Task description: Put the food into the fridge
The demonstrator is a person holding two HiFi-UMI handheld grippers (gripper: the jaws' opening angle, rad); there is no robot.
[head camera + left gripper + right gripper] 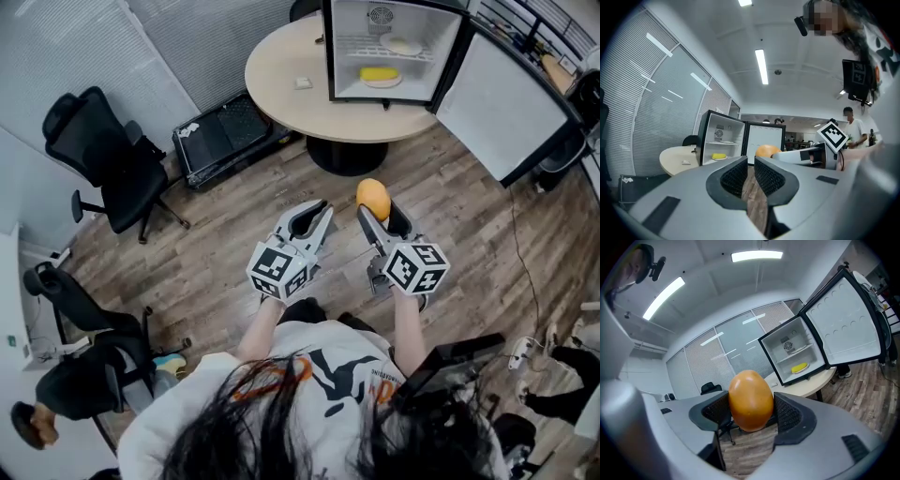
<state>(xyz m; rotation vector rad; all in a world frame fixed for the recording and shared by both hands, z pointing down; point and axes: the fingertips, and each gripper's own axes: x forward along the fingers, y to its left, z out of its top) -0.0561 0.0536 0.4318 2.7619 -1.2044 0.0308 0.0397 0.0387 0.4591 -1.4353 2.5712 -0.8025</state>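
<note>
The right gripper [377, 209] was clamped on an orange fruit [750, 399], held over the floor well short of the open fridge [330, 52] on the bench [281, 75]. The left gripper [313, 216] had its jaws almost together on nothing. A yellow food [379, 74] already lay inside on a shelf, so the fruit apparently remained to be carried over and put in.
</note>
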